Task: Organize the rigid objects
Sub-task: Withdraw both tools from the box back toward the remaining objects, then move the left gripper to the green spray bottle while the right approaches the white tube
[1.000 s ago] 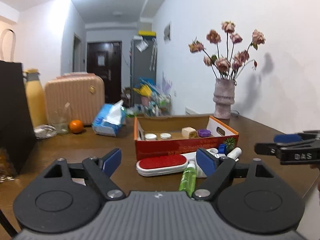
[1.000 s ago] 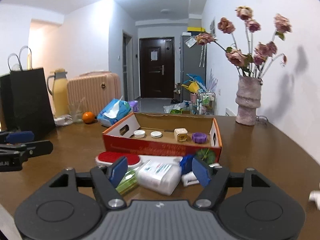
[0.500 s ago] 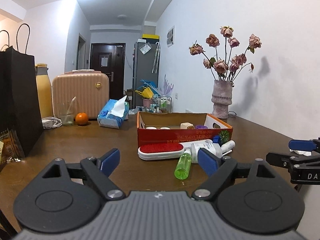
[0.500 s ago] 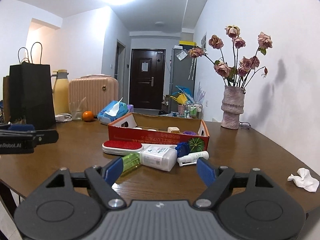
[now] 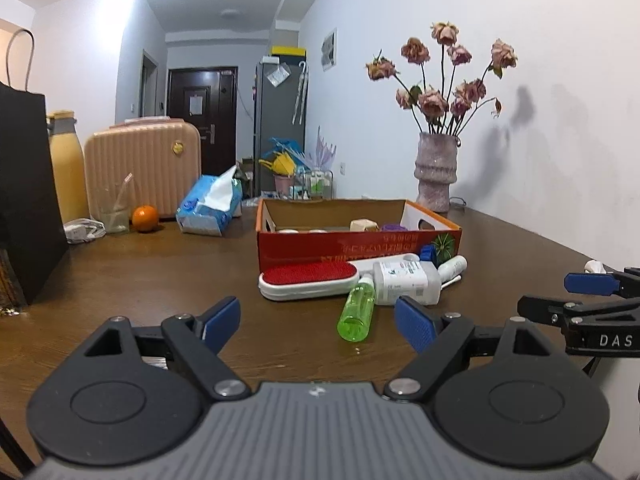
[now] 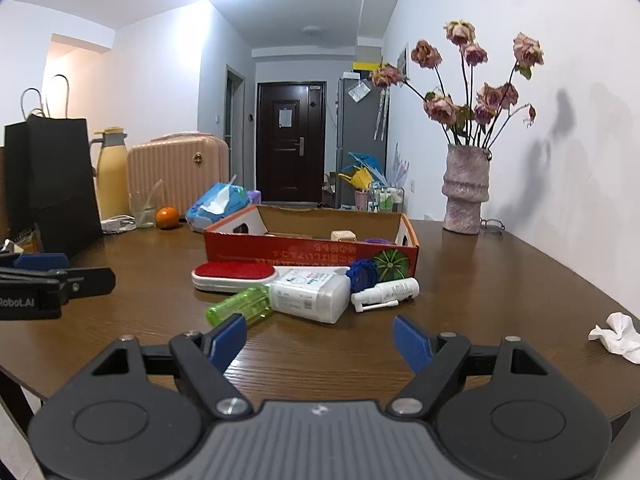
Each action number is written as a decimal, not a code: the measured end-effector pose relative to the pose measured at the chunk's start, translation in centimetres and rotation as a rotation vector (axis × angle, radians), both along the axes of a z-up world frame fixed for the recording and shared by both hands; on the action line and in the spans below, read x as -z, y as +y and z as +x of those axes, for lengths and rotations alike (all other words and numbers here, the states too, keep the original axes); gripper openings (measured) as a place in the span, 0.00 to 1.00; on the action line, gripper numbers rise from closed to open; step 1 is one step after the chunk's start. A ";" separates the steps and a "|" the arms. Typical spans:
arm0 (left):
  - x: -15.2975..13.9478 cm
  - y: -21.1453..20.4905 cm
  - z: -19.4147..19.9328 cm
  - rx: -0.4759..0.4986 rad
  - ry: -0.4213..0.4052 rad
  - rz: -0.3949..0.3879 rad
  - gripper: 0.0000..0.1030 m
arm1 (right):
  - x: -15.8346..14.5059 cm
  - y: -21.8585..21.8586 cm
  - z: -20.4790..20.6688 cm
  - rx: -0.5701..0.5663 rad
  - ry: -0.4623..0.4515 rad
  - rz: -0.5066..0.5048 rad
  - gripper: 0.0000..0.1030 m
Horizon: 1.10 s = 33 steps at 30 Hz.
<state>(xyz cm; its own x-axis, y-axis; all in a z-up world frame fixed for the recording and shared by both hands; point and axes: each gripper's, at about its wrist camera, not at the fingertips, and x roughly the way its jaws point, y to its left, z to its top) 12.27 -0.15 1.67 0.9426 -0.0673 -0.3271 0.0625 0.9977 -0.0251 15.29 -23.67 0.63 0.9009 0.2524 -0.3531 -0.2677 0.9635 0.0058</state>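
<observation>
A red cardboard box (image 5: 340, 245) (image 6: 304, 250) stands on the brown table with small items inside. In front of it lie a red-and-white lint brush (image 5: 308, 279) (image 6: 234, 276), a green bottle (image 5: 357, 311) (image 6: 240, 306), a white labelled bottle (image 5: 406, 282) (image 6: 310, 295), a white spray tube (image 5: 452, 267) (image 6: 386, 294) and a blue cap (image 6: 362, 274). My left gripper (image 5: 318, 324) is open and empty, short of the green bottle. My right gripper (image 6: 320, 338) is open and empty, short of the white bottle.
A vase of dried roses (image 5: 436, 172) stands at the back right. A tissue pack (image 5: 210, 208), an orange (image 5: 145, 218), a glass (image 5: 116, 216), a pink case (image 5: 142, 168), a yellow flask (image 5: 68, 172) and a black bag (image 5: 24, 192) stand at the left. A crumpled tissue (image 6: 618, 336) lies at right.
Both grippers have pulled back from the pile, which now looks smaller and farther away. Both stay open; no object on the table has moved.
</observation>
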 end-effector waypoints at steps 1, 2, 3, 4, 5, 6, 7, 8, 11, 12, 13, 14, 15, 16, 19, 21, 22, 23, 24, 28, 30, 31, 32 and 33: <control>0.2 0.0 0.5 0.007 0.010 -0.002 0.84 | 0.1 -0.2 0.5 0.004 0.003 0.009 0.77; 0.4 0.0 1.0 0.012 0.019 -0.003 0.84 | 0.3 -0.4 1.0 0.008 0.011 0.020 0.77; 0.7 -0.1 1.6 0.014 0.031 -0.003 0.83 | 0.5 -0.6 1.6 0.013 0.019 0.028 0.77; 0.9 -0.2 2.2 0.015 0.044 -0.003 0.82 | 0.7 -0.7 2.2 0.017 0.027 0.033 0.77; 1.2 -0.2 2.8 0.016 0.057 -0.005 0.80 | 0.9 -0.8 2.8 0.024 0.036 0.036 0.77; 1.5 -0.3 3.6 0.016 0.075 -0.007 0.78 | 1.1 -1.1 3.4 0.031 0.044 0.040 0.77; 1.7 -0.4 4.1 0.019 0.087 -0.011 0.78 | 1.3 -1.2 3.9 0.036 0.051 0.044 0.76; 1.9 -0.4 4.8 0.023 0.098 -0.013 0.77 | 1.4 -1.4 4.4 0.040 0.056 0.048 0.76; 2.4 -0.7 6.4 0.032 0.123 -0.012 0.73 | 1.7 -1.8 6.0 0.045 0.072 0.057 0.76; 2.6 -0.9 6.9 0.035 0.131 -0.011 0.72 | 1.8 -1.9 6.5 0.048 0.077 0.055 0.76; 2.8 -1.1 7.4 0.037 0.139 -0.011 0.72 | 1.9 -2.0 7.1 0.049 0.084 0.054 0.76; 3.0 -1.3 8.1 0.040 0.149 -0.012 0.72 | 2.1 -2.1 7.6 0.049 0.093 0.054 0.76; 3.1 -1.5 8.6 0.043 0.158 -0.013 0.72 | 2.2 -2.2 8.2 0.047 0.105 0.056 0.76; 3.3 -1.6 9.2 0.046 0.167 -0.013 0.72 | 2.4 -2.2 9.0 0.047 0.118 0.057 0.76; 3.7 -2.0 10.7 0.057 0.187 -0.011 0.71 | 2.8 -2.3 10.8 0.047 0.142 0.051 0.76; 4.1 -2.2 11.8 0.064 0.204 -0.008 0.67 | 3.1 -2.4 12.0 0.049 0.158 0.055 0.76; 4.3 -2.3 12.4 0.067 0.214 -0.007 0.66 | 3.3 -2.4 12.9 0.052 0.170 0.059 0.76; 4.5 -2.3 13.0 0.069 0.225 -0.007 0.64 | 3.4 -2.6 13.6 0.052 0.180 0.062 0.76; 4.7 -2.3 13.6 0.072 0.238 -0.010 0.61 | 3.6 -2.7 14.3 0.053 0.188 0.063 0.76; 5.3 -2.1 15.9 0.084 0.279 -0.032 0.56 | 3.9 -2.9 16.9 0.060 0.213 0.065 0.76; 5.6 -2.0 16.9 0.094 0.290 -0.043 0.56 | 3.9 -3.2 18.3 0.072 0.225 0.076 0.76; 5.7 -2.1 17.3 0.096 0.295 -0.046 0.56 | 4.0 -3.3 19.1 0.078 0.230 0.083 0.76; 5.9 -2.1 17.7 0.098 0.299 -0.047 0.56 | 4.1 -3.4 20.0 0.082 0.237 0.089 0.76; 6.0 -2.1 18.0 0.104 0.304 -0.047 0.54 | 4.2 -3.4 20.7 0.086 0.245 0.093 0.75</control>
